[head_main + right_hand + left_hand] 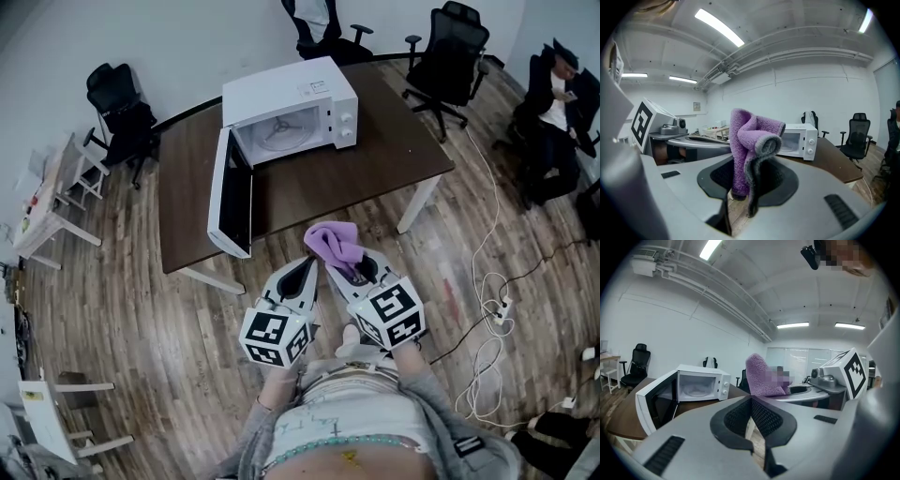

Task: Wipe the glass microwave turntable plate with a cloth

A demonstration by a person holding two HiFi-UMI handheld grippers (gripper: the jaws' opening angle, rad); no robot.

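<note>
Microwave [291,111] on table [375,173], plate [278,132] inside. Chairs [450,49] behind table. Left hand-held gripper [304,269] just beside right hand-held gripper [356,272], before table; cloth [333,242] in the right.

Fuzzy purple cloth [750,140], wood-plank floor [141,309]

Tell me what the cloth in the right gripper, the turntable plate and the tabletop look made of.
Purple cloth: soft fabric, probably microfibre or terry; it has a fuzzy nap, a grey stitched edge and limp folds.
Turntable plate: seemingly clear glass; it is pale, and a three-armed support appears to show through it, though small here.
Tabletop: dark brown, matte, wood-look; solid wood or laminate, cannot tell.
</note>
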